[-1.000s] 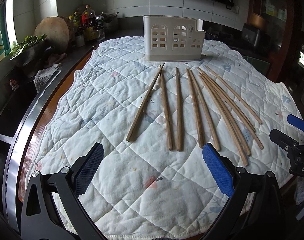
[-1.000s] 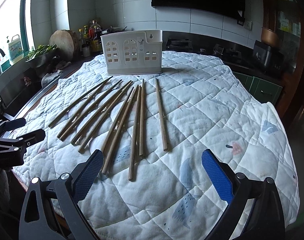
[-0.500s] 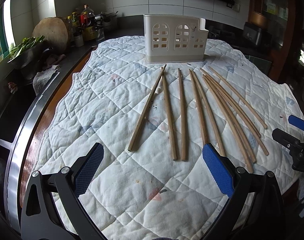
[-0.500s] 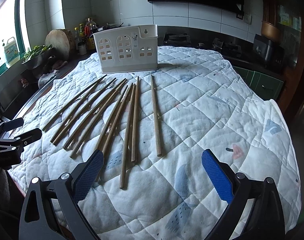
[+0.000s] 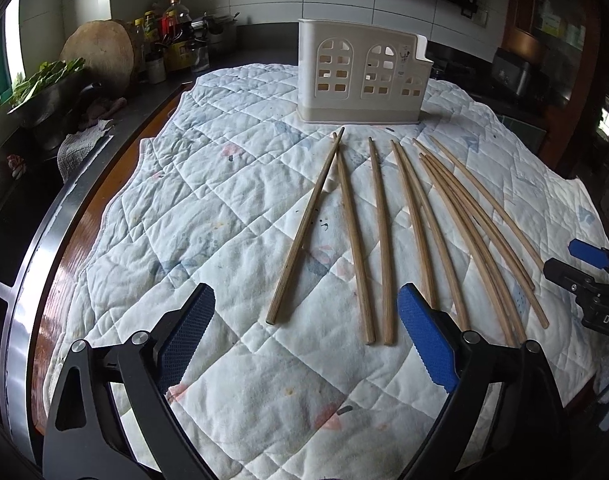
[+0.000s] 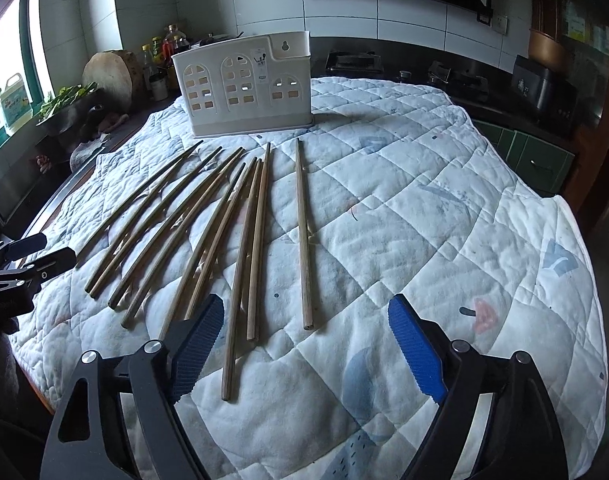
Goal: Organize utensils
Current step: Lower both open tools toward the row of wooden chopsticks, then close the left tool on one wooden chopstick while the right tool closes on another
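Observation:
Several wooden chopsticks (image 5: 378, 236) (image 6: 260, 240) lie fanned out on the quilted cloth, their far tips towards a white plastic utensil holder (image 5: 360, 80) (image 6: 244, 88) that stands upright at the back. My left gripper (image 5: 304, 296) hovers at the near ends of the three leftmost sticks, its jaws closing, with the pads touching none of them. My right gripper (image 6: 306, 306) sits over the near ends of the rightmost sticks, jaws also closing without any grip. Each gripper shows at the other view's edge: the right gripper (image 5: 584, 272) and the left gripper (image 6: 24, 256).
The white quilted cloth (image 5: 224, 220) covers a wooden table whose edge (image 5: 64, 264) shows at left. Beyond it a dark counter carries bottles (image 5: 172, 36), a round chopping block (image 5: 100, 48) and a basin of greens (image 5: 44, 84). A stove (image 6: 352, 62) stands behind the holder.
Both grippers have moved forward, so the near ends of the chopsticks now lie between their pads. Both pairs of jaws have narrowed a little.

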A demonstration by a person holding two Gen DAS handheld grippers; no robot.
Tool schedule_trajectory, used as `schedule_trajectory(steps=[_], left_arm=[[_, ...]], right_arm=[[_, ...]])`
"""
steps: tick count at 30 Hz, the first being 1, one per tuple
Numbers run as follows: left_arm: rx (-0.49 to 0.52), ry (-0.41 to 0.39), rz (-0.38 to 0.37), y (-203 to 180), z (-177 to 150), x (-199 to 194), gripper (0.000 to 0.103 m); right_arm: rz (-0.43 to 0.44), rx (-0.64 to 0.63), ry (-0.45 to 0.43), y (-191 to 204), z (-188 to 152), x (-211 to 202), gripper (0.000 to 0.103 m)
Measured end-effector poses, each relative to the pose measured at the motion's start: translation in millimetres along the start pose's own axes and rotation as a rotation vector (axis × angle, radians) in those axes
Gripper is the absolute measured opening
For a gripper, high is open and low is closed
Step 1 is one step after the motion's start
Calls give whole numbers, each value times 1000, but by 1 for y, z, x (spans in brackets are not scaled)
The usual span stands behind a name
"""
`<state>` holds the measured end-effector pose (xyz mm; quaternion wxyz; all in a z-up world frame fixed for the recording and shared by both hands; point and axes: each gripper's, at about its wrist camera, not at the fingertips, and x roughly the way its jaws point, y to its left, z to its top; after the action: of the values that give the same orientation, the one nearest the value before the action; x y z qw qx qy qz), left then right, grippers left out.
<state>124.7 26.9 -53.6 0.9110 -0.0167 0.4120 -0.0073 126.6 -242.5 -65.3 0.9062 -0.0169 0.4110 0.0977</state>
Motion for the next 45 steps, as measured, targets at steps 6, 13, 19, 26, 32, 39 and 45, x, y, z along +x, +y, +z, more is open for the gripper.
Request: schedule_trajectory(steps=[6, 13, 19, 26, 32, 39, 45], left_arm=[[-21, 18, -13, 12, -1, 10, 76], [-34, 42, -35, 20, 0, 23, 58], [-28, 51, -53, 20, 5, 32, 40], [-15, 59, -81, 20, 7, 40, 14], [-4, 67, -68, 19, 6, 44, 13], [-8, 66, -70, 19, 6, 46, 13], [22, 59, -36, 14, 6, 46, 13]], right_arm=[[7, 5, 8, 1, 3, 7, 73], [10, 5, 23, 3, 5, 14, 64], [24, 6, 34, 4, 7, 20, 55], [41, 11, 48, 4, 7, 26, 43], [42, 20, 58, 1, 7, 31, 38], [38, 20, 67, 0, 6, 34, 32], [29, 20, 60, -1, 4, 35, 22]])
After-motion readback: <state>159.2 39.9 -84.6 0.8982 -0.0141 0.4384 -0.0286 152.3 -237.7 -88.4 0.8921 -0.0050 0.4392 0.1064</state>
